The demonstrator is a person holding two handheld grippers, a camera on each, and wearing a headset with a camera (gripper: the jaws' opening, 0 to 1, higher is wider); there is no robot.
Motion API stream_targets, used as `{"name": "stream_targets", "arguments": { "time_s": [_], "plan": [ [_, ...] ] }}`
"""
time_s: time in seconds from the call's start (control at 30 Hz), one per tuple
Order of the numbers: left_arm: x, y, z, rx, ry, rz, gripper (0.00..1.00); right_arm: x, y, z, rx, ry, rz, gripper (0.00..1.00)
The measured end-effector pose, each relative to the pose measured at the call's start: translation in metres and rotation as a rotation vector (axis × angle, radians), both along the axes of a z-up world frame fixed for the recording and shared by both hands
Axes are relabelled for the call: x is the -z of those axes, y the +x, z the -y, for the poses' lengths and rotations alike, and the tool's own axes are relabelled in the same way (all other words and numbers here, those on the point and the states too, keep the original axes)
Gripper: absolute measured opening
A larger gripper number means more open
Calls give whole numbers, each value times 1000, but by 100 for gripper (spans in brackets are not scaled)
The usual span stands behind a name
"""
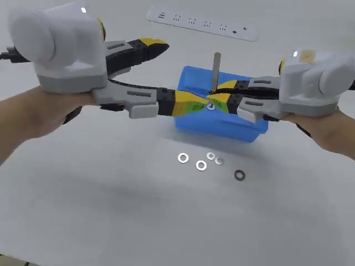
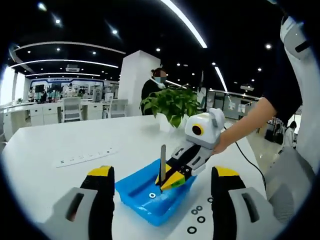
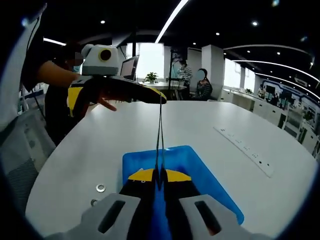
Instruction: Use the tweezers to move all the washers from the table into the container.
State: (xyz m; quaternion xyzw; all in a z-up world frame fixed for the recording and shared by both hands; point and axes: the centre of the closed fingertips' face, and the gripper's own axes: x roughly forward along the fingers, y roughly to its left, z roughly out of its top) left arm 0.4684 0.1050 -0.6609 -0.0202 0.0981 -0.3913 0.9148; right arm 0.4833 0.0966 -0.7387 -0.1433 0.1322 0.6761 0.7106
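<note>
White office tabletop (image 1: 111, 210). We see the right gripper (image 1: 215, 103), fingers (image 1: 249, 87) clenched on slim metal tweezers (image 1: 216, 69), poised over the blue plastic container (image 1: 233, 130), likely for a drop. The left gripper (image 1: 184, 76) is released. Five small metal washers (image 1: 201, 165) lie just beside the container.

Metal washers (image 1: 201, 165) are gleaming at lower centre, one looking darker and duller. The blue container (image 1: 222, 128) is showing smooth, glossy plastic; the tweezers (image 1: 216, 71) are looking like matt grey metal; the table (image 1: 111, 210) is appearing smooth, matt white.
</note>
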Motion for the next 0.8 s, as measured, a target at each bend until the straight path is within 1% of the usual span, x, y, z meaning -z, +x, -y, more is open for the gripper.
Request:
{"name": "stream_targets", "arguments": {
  "time_s": [0.07,0.13,0.17,0.23,0.27,0.3,0.33,0.37,0.4,0.43,0.47,0.5,0.53,0.57,0.63,0.7,0.77,0.8],
  "plan": [
    [0,4,8,35,-5,-6,75,0,0,0,-3,2,0,6],
    [4,9,12,50,30,4,68,-1,0,0,-7,4,1,7],
    [6,12,15,66,33,-4,65,-1,0,1,-9,6,1,7],
    [4,13,20,92,8,-11,57,-2,-1,1,-15,8,-3,7],
    [-1,11,27,131,-36,-11,55,-3,-2,2,-22,10,-11,7],
    [-5,11,32,149,-66,-13,54,-3,-3,2,-30,8,-10,7],
    [-5,10,36,179,-57,-12,54,-2,-5,3,-43,3,-12,7],
    [-3,10,38,198,-39,-11,54,-2,-7,3,-52,2,-13,7],
    [3,8,41,237,13,-10,51,-2,-8,3,-56,1,-16,7],
    [6,7,42,253,41,-14,44,-2,-9,4,-61,-2,-14,7],
    [8,6,43,266,60,-15,38,-1,-10,4,-65,-4,-16,7],
    [8,6,45,277,56,-11,32,-1,-10,5,-68,-5,-16,7],
    [7,6,46,283,70,5,25,-1,-11,5,-69,-5,-19,7],
    [7,6,46,286,72,8,24,0,-11,5,-71,-4,-23,7],
    [5,6,47,292,56,0,22,1,-12,6,-73,-7,-27,7],
    [4,6,47,299,55,6,17,3,-13,7,-78,-12,-31,7],
    [1,5,47,306,44,2,16,4,-14,8,-80,-15,-36,7],
    [0,5,47,307,46,4,15,4,-14,8,-81,-14,-37,7]
  ]
}}
